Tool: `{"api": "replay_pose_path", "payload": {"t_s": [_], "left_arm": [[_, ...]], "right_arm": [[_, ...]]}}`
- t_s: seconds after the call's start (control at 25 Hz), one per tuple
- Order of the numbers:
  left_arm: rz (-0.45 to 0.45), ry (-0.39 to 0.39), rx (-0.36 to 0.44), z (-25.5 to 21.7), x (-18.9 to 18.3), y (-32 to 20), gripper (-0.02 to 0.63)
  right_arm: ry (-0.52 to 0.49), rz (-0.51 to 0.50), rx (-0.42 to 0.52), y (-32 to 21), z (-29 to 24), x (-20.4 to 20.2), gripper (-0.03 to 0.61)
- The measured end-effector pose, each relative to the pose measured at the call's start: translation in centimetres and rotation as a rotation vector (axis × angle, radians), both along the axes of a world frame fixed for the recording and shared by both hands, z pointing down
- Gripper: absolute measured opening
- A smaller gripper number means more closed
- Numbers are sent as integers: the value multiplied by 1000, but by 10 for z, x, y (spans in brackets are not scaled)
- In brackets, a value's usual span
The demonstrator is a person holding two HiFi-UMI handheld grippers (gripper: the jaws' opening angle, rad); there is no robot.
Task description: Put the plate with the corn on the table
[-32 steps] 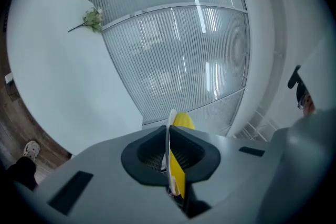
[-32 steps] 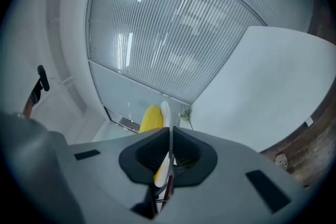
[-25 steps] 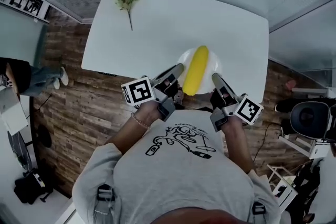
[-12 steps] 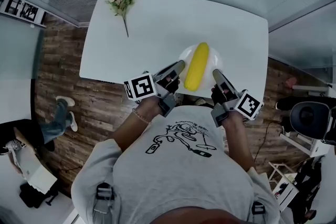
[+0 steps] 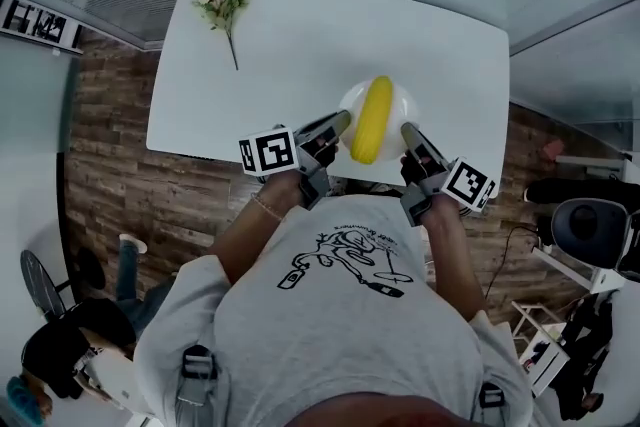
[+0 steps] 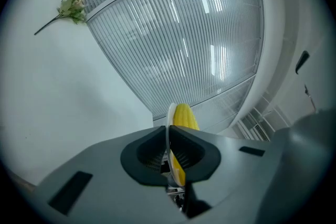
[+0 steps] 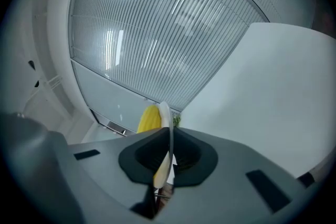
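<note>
A white plate (image 5: 399, 102) carrying a yellow corn cob (image 5: 372, 119) is over the near edge of the white table (image 5: 300, 45). My left gripper (image 5: 341, 122) is shut on the plate's left rim and my right gripper (image 5: 408, 130) grips its right rim. In the left gripper view the thin plate edge (image 6: 170, 115) runs between the jaws of the left gripper (image 6: 169, 148), with the corn (image 6: 185, 115) behind it. In the right gripper view the rim (image 7: 166, 115) sits between the jaws of the right gripper (image 7: 169, 157), which are opening slightly, and the corn (image 7: 148, 119) shows to the left.
A flower sprig (image 5: 226, 10) lies at the table's far left corner. Wooden floor (image 5: 110, 155) surrounds the table. A person (image 5: 70, 355) stands at the lower left, and a chair (image 5: 590, 230) and clutter are at the right.
The plate with the corn and both grippers have shifted slightly further over the table. The person on the left has moved toward the lower left.
</note>
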State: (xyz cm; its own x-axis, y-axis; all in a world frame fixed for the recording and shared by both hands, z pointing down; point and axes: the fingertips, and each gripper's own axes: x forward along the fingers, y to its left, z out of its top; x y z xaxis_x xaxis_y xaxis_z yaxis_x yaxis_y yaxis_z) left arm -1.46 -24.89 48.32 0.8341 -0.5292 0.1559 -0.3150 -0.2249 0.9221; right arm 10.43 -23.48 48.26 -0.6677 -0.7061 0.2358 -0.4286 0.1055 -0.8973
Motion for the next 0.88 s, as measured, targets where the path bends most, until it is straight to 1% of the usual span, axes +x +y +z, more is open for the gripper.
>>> {"api": "replay_pose_path", "payload": {"t_s": [0.44,0.64,0.88], "left_arm": [[33,-81,-48,62,6,-11,34],[38,-116,-88,97,12,-16,32],[56,-168,-104,134,25,-26,32]], "right_arm": [[60,5,-103,-9,71,7,35],[58,24,-172,-12,110,13,41],[76,44,-235,-19,156,25,57]]}}
